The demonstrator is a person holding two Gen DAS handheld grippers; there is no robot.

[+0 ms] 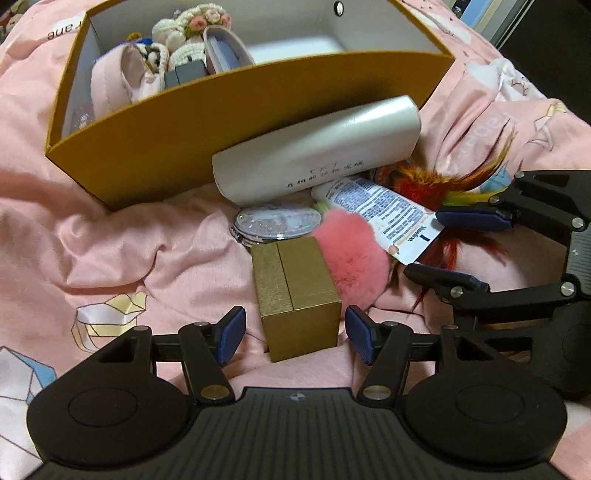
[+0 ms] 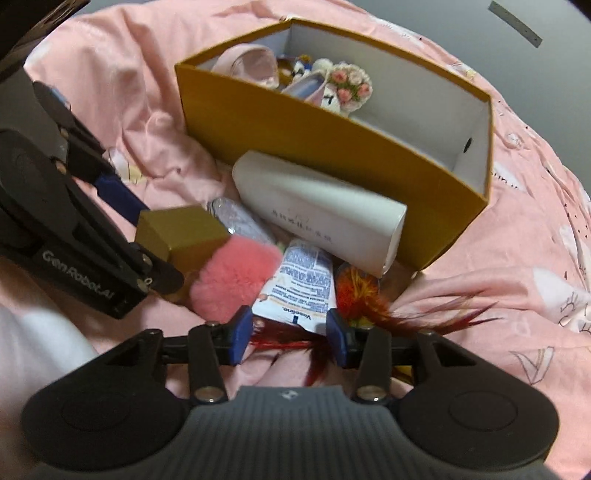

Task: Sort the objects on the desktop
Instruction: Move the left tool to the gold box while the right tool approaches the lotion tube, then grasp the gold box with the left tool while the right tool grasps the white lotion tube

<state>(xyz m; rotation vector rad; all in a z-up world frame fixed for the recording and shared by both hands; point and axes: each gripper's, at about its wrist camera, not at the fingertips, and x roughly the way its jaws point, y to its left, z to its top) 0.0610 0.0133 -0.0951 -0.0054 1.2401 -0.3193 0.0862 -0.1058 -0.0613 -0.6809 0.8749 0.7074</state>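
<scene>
A small gold box (image 1: 299, 306) (image 2: 184, 229) stands on the pink sheet. My left gripper (image 1: 295, 334) (image 2: 157, 245) is open around it, with a narrow gap at each pad. A white Vaseline tube (image 1: 380, 210) (image 2: 299, 288) lies beside a pink pompom (image 1: 351, 258) (image 2: 232, 273). The tube's flat end sits between the pads of my right gripper (image 2: 290, 332) (image 1: 454, 247), which is open; no squeeze shows. A red and orange feather toy (image 1: 424, 184) (image 2: 358, 291) lies under the tube and under my right fingers.
A mustard cardboard box (image 1: 240, 129) (image 2: 332, 147) stands just behind, holding a crocheted doll (image 1: 192, 26), a pink pouch (image 1: 118, 77) and other small items. A white case (image 1: 317, 155) (image 2: 317, 210) leans on its wall, above a round clear compact (image 1: 277, 223). Rumpled pink bedsheet (image 1: 110, 240) lies all around.
</scene>
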